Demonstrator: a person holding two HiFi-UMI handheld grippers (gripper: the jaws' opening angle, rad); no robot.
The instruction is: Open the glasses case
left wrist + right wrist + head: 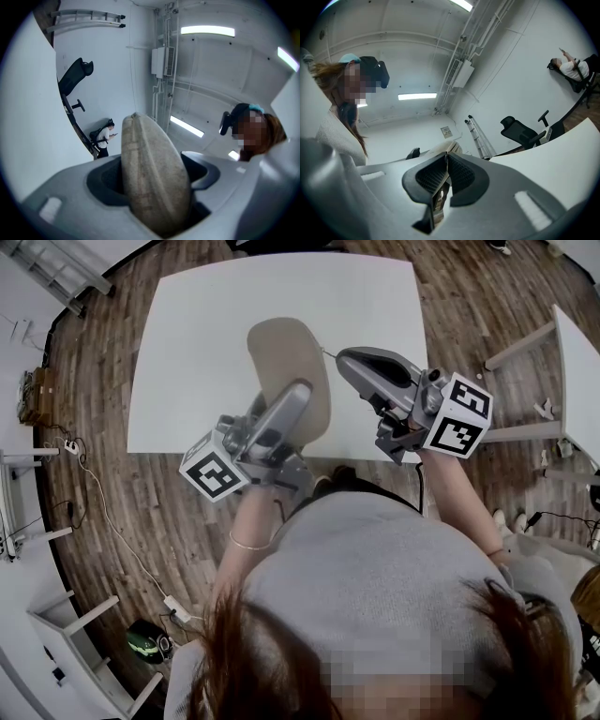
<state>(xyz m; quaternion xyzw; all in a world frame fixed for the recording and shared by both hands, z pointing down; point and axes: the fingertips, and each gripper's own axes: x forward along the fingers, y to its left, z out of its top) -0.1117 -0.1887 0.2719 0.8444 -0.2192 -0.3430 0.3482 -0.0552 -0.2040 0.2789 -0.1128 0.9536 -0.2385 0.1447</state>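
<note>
Head view shows us the beige glasses case (281, 348) held up over the white table (187, 352), off its surface, with both tongs on it. Our left gripper (298, 390) comes in from below and takes the case by its near end. In the left gripper view the jaws stand spread wide and press on the two broad faces of the case, which sits edge-on between them with its seam toward the camera. That seam looks closed along the stretch we can see.

Our right gripper (343, 360) meets the case at its right edge. In the right gripper view its ribbed pads are pressed together on a thin tan tab (438, 198) caught low between them, and the case's rounded end shows just beyond the tips. We cannot tell for sure what the tab is; it looks like a pull at the case's edge.

Below the table lies a wooden floor (94, 502), and an office chair (520, 131) stands by the far wall.
</note>
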